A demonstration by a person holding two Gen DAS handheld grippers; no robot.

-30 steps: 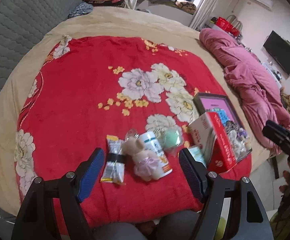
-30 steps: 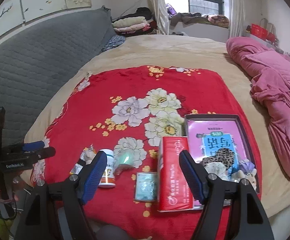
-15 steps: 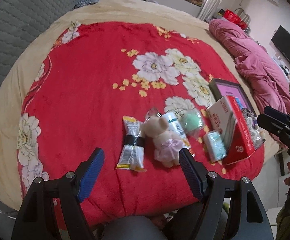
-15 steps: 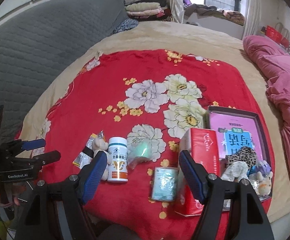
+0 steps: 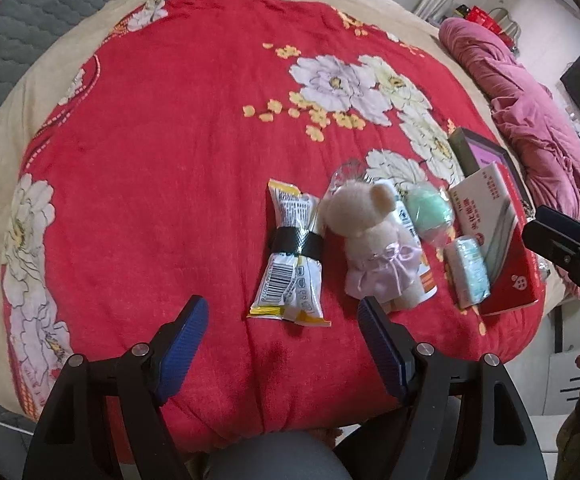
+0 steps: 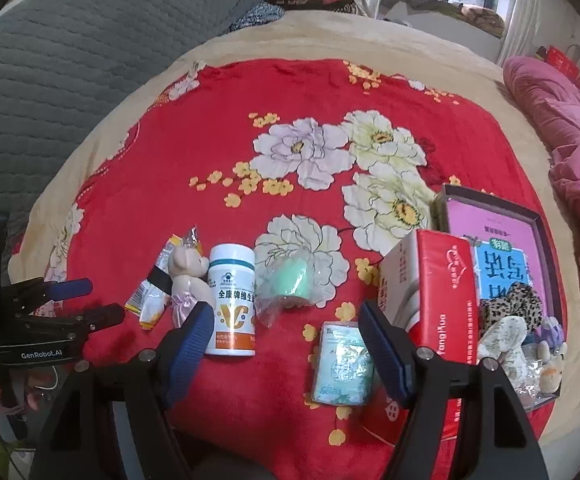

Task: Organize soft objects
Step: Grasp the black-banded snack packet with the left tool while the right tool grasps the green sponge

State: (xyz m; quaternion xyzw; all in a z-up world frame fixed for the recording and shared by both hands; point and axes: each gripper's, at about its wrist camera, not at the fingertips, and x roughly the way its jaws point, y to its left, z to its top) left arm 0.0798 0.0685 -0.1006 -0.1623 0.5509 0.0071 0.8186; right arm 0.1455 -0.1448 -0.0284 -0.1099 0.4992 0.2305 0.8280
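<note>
Along the near edge of the red blanket (image 5: 150, 160), the plush bear (image 5: 374, 240) lies touching the white bottle (image 6: 232, 300), just beside the snack packet (image 5: 292, 256). The left gripper (image 5: 282, 344) hovers with jaws spread, nothing between them; the right gripper (image 6: 286, 344) hangs equally released near the tissue pack (image 6: 342, 364). The risk: that crowding, since wide jaws closing on the bear may catch the bottle and roll it off the edge.
</note>
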